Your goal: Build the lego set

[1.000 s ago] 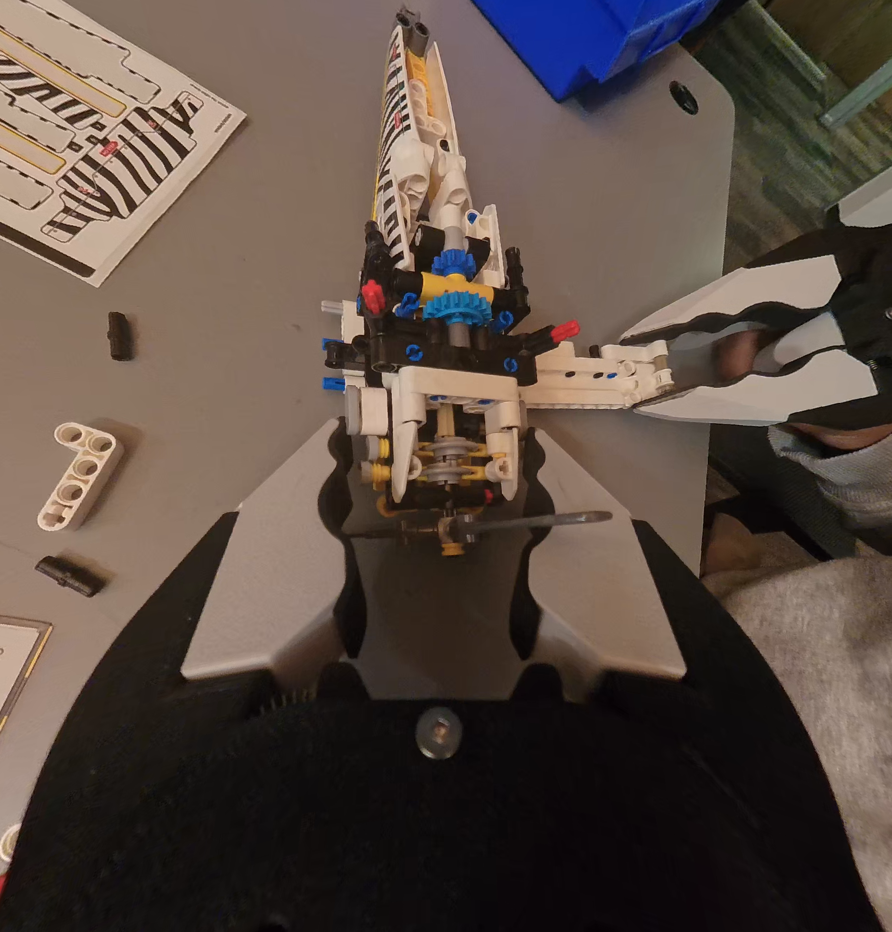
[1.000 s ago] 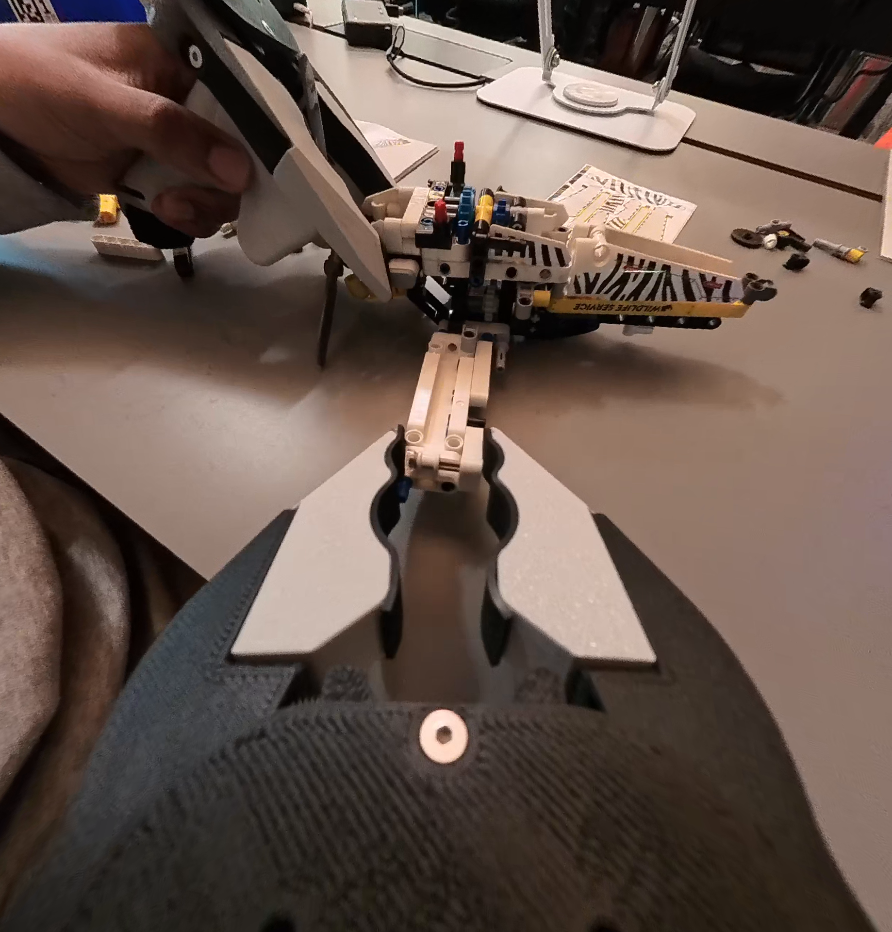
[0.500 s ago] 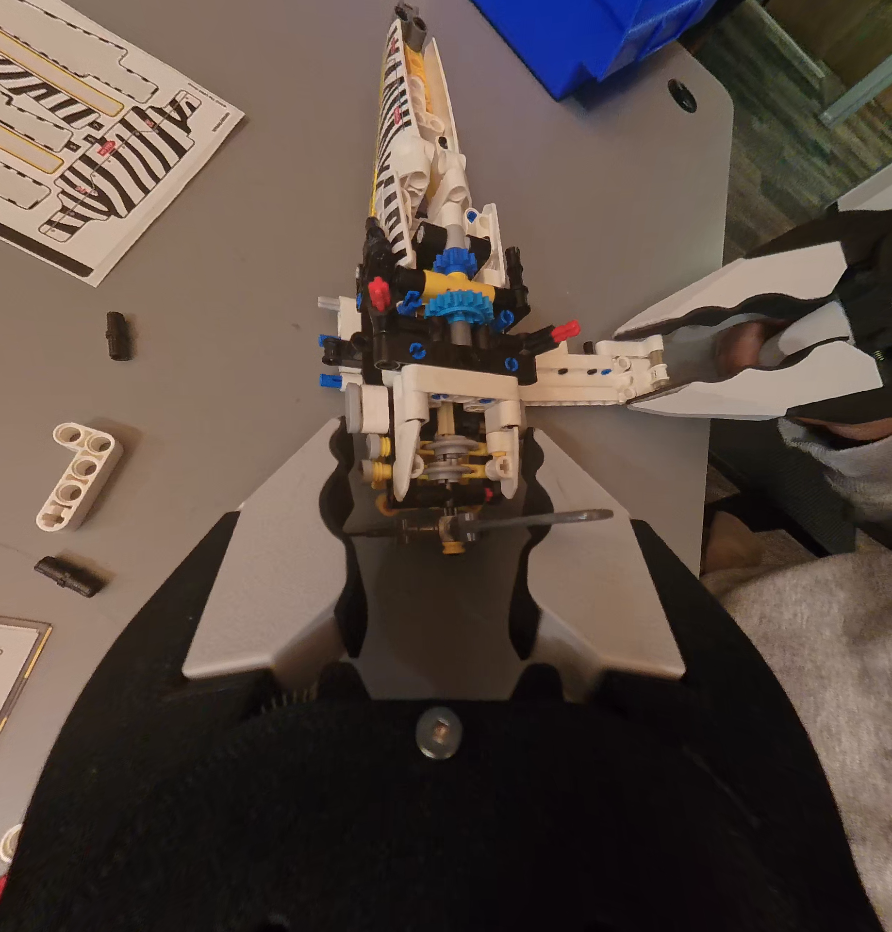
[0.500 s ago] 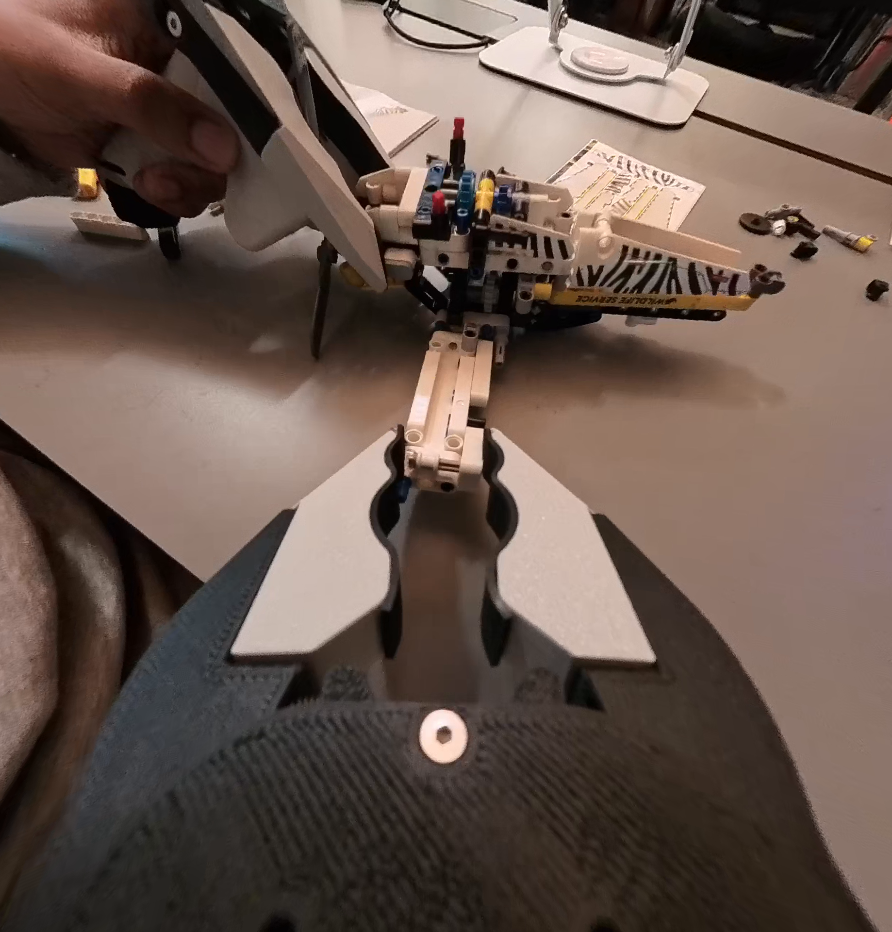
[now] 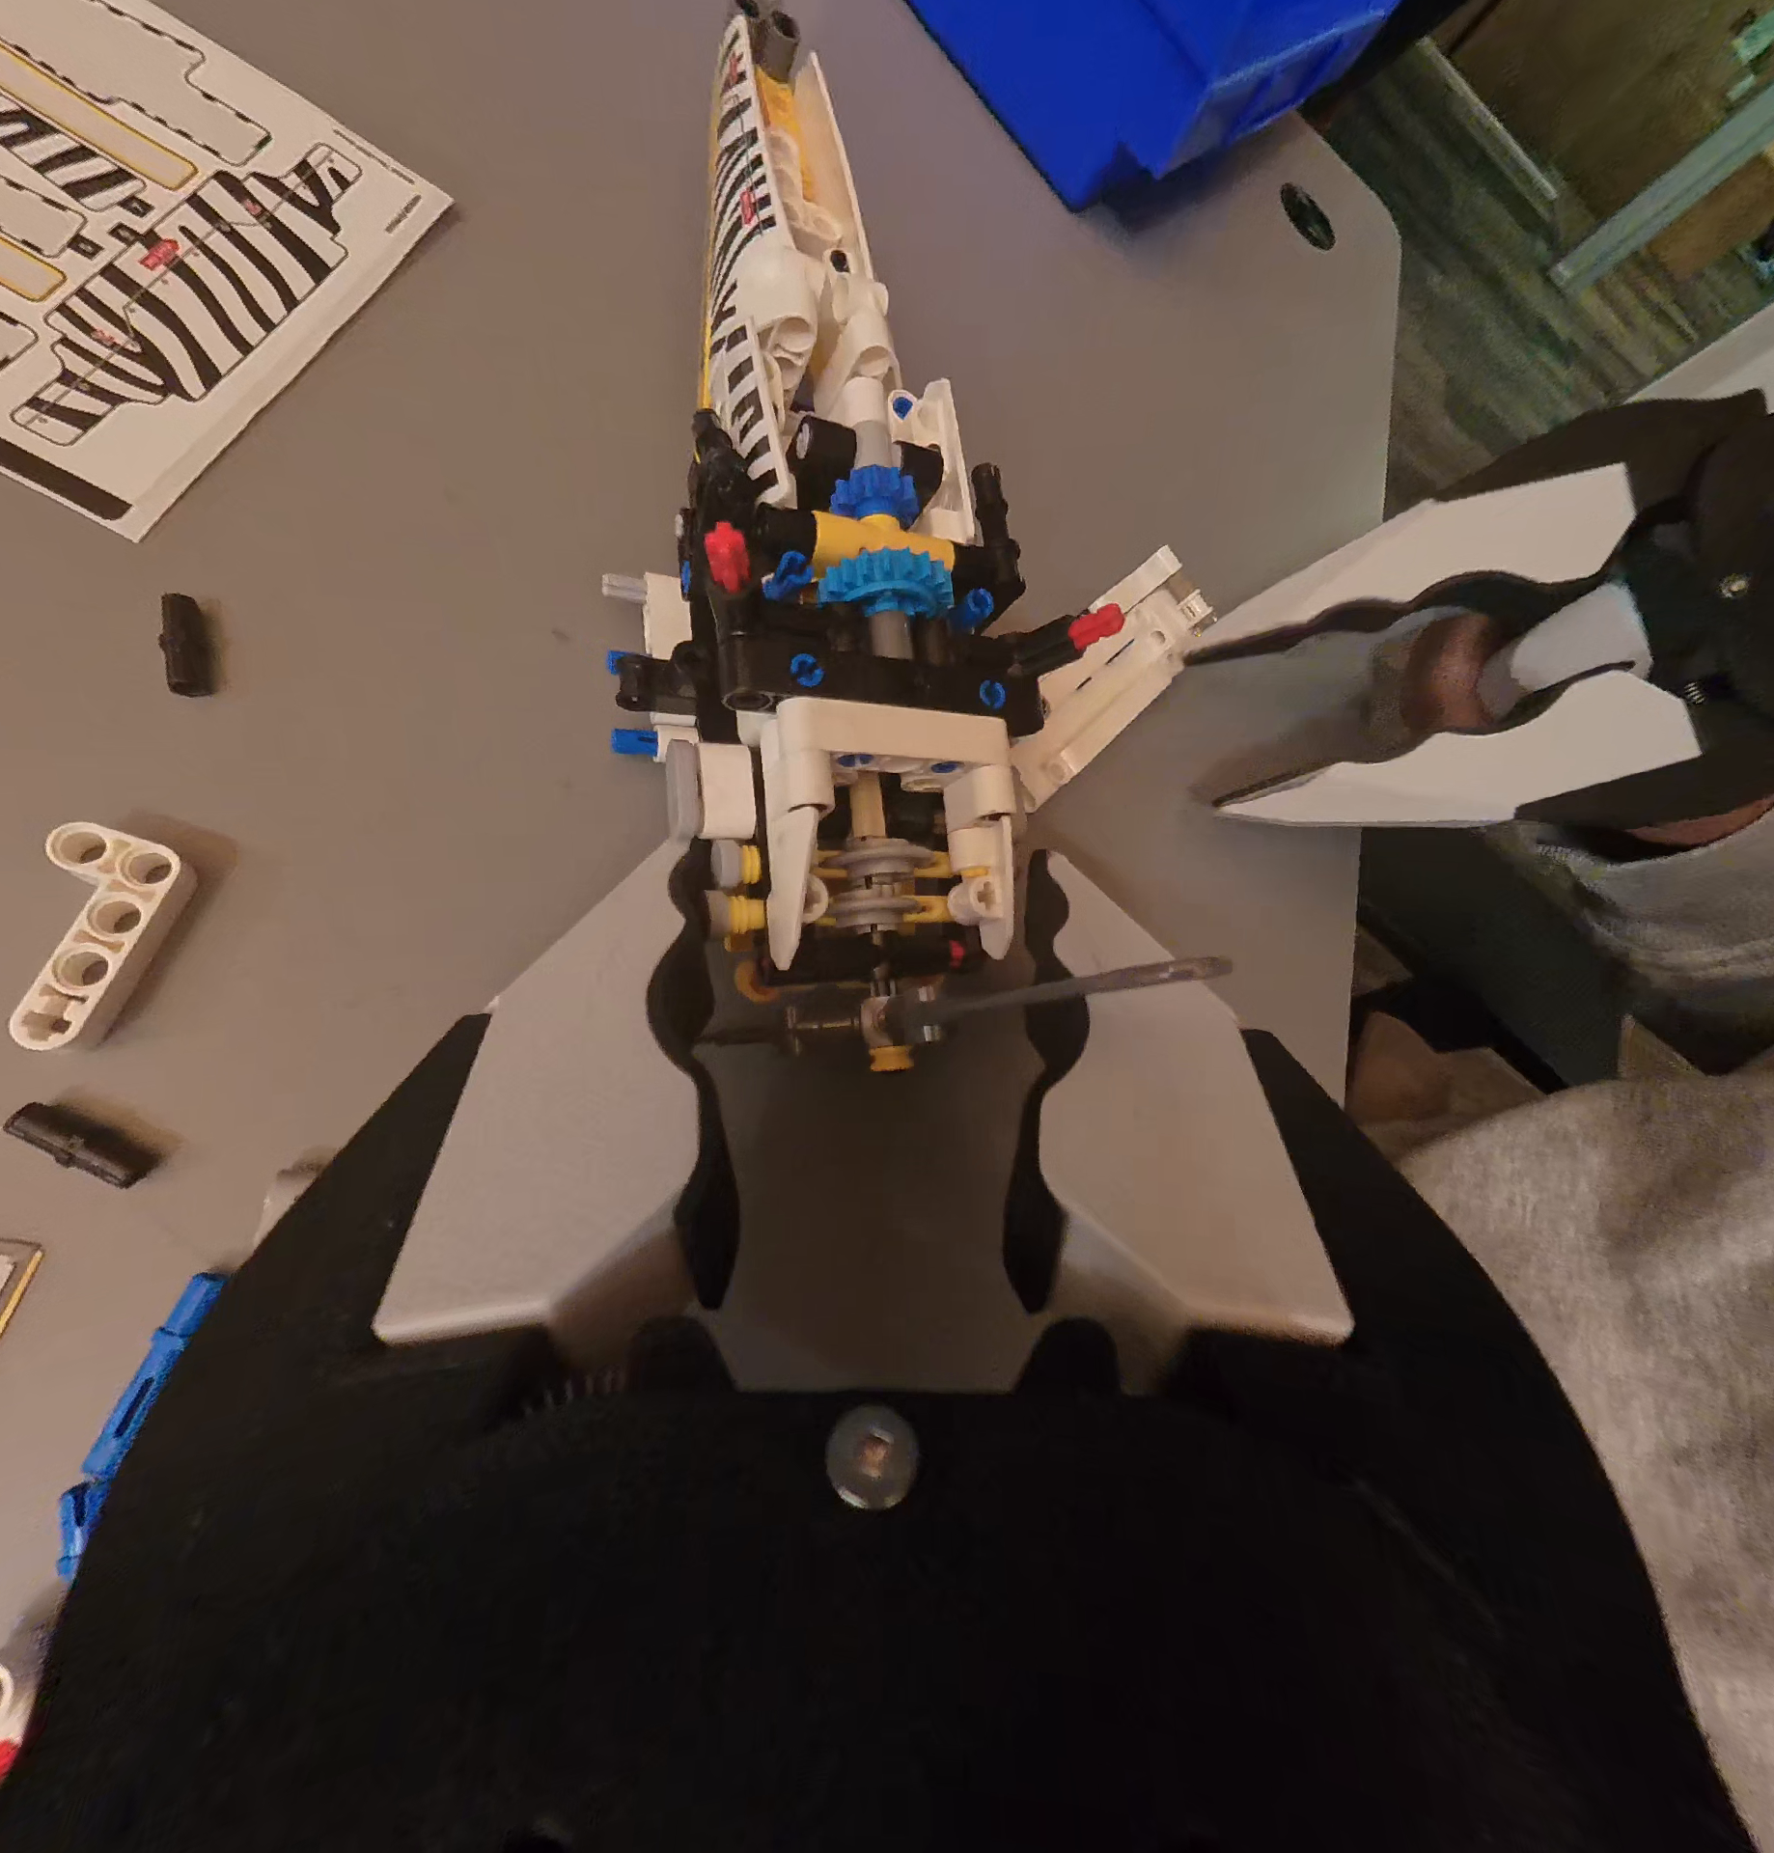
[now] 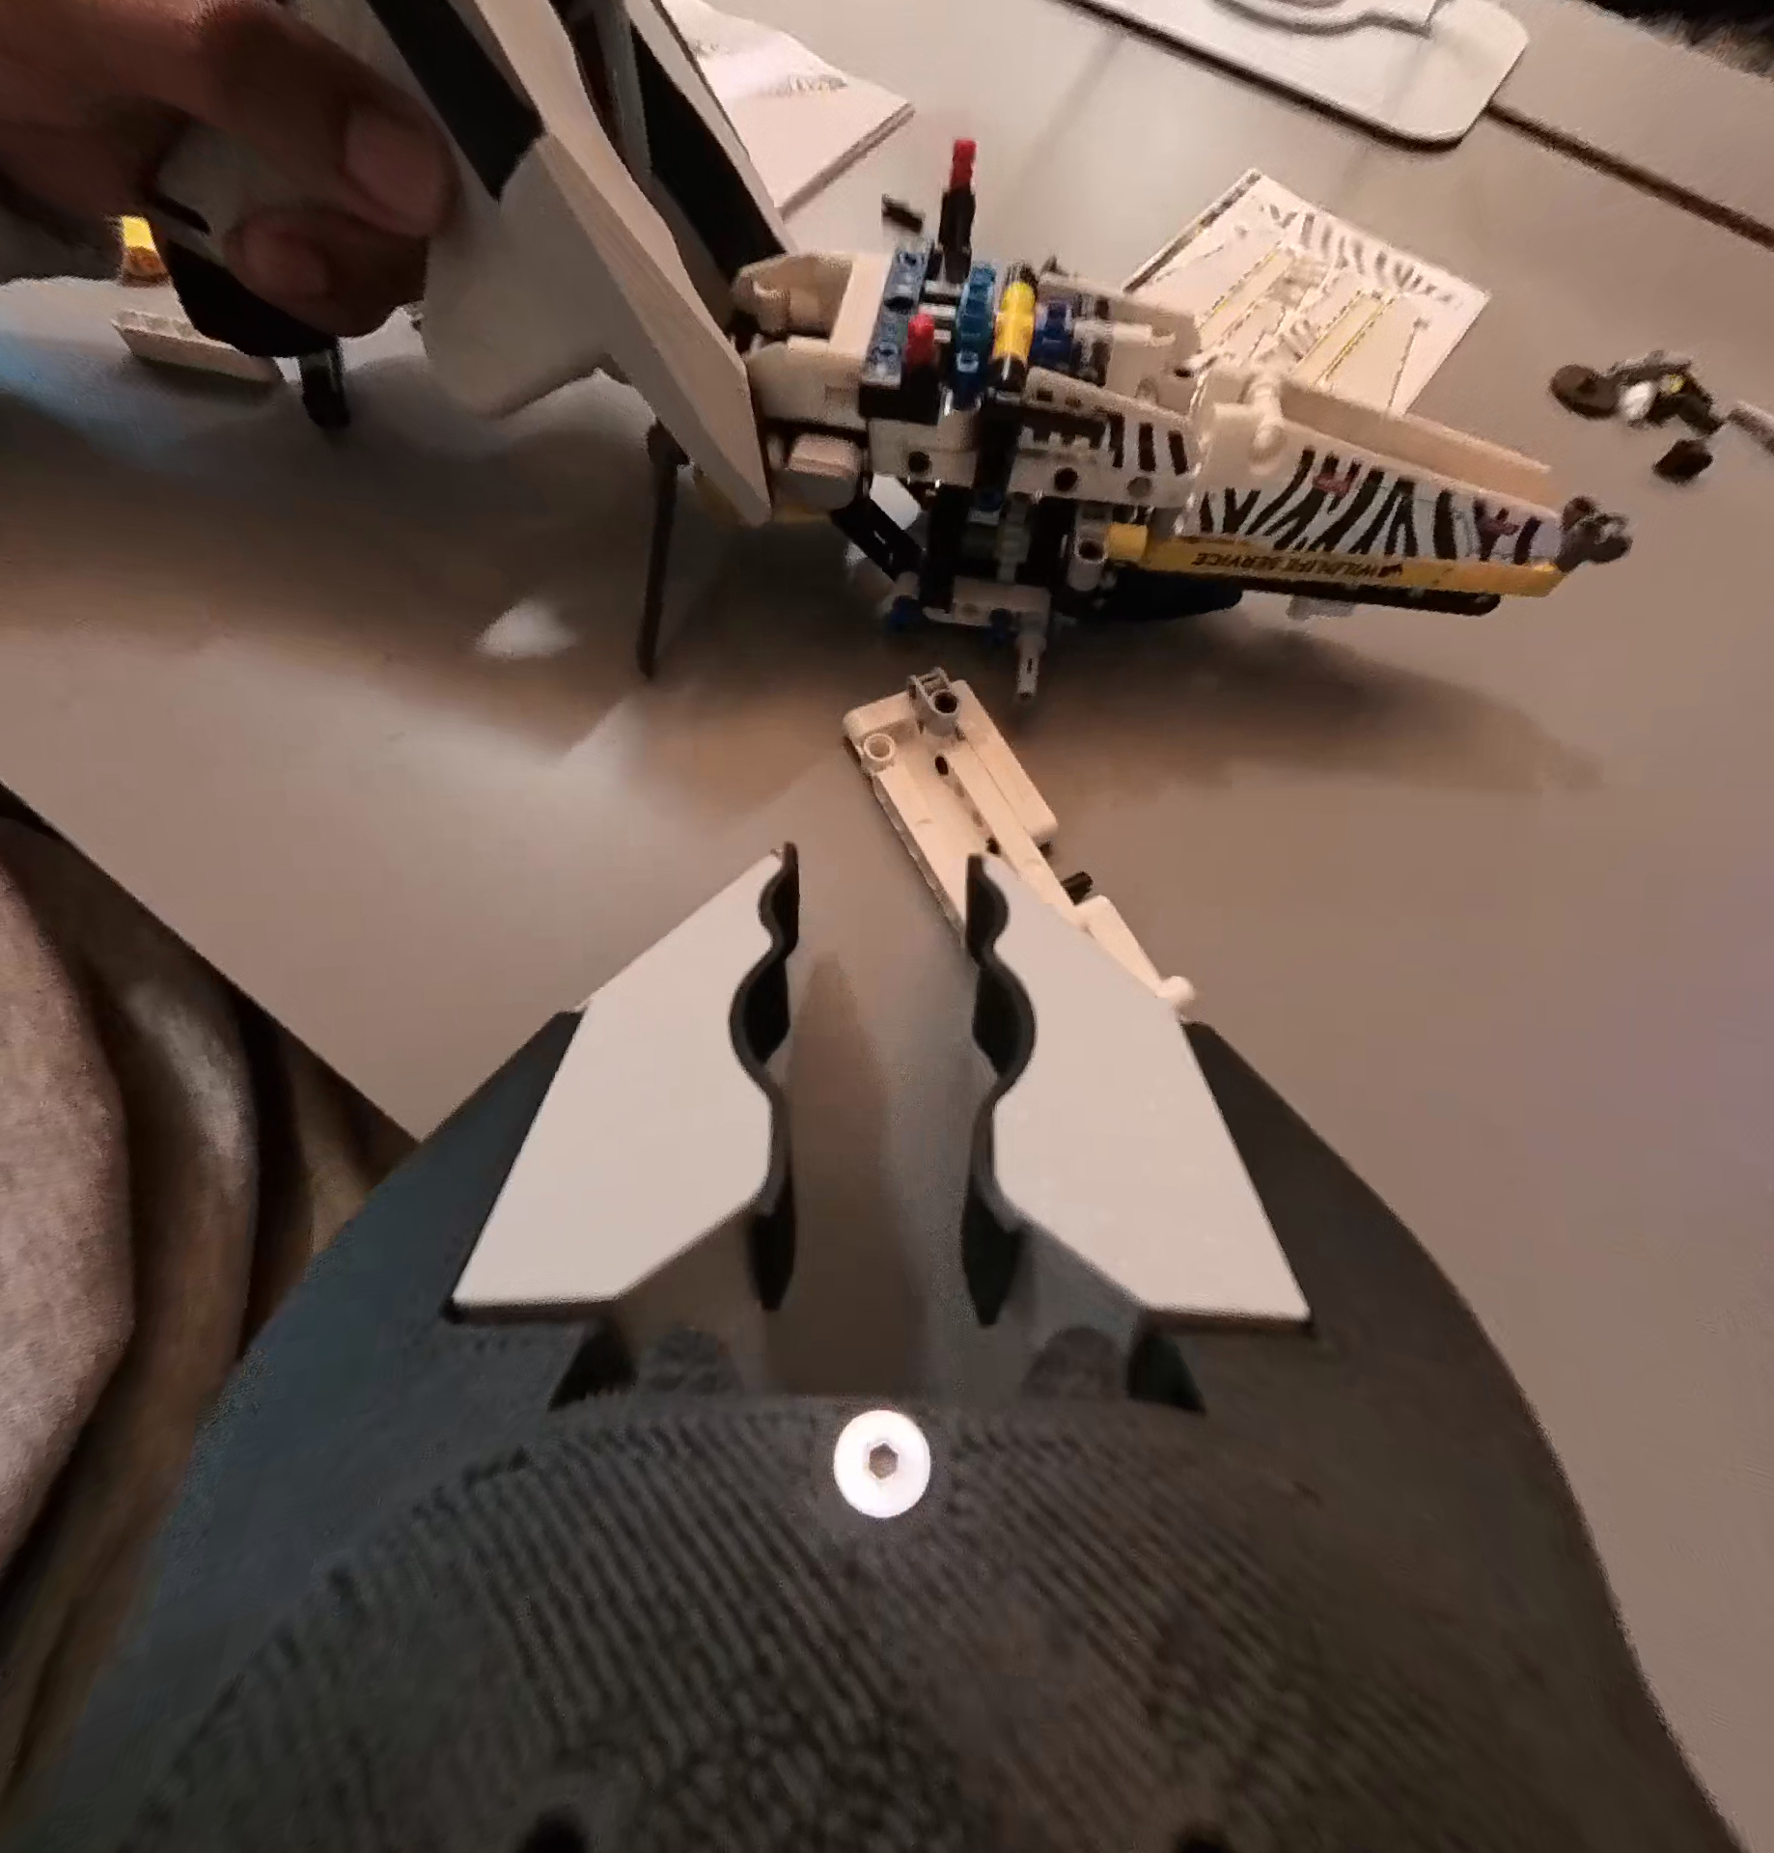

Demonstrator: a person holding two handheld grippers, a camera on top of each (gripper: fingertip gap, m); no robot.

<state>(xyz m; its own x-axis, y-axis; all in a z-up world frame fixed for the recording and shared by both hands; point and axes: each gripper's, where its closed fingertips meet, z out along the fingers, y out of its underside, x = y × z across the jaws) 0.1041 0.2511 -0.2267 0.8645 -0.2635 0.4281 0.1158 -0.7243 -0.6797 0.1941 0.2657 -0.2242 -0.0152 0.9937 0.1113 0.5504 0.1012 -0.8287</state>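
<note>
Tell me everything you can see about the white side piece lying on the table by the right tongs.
The white side piece is a long flat assembly of white plastic beams with pin holes and a small grey connector at its far end. It lies flat on the grey table, angled, apart from the model. Its near end runs under the right tongs, which are open.

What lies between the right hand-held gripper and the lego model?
In the right wrist view, a detached white lego piece lies on the table between the right hand-held gripper and lego model.

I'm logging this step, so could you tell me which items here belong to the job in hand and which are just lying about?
In hand: lego model, white panel, left gripper, right gripper.
Lying about: sticker sheet, white L-beam, black connector, blue bin.
</note>
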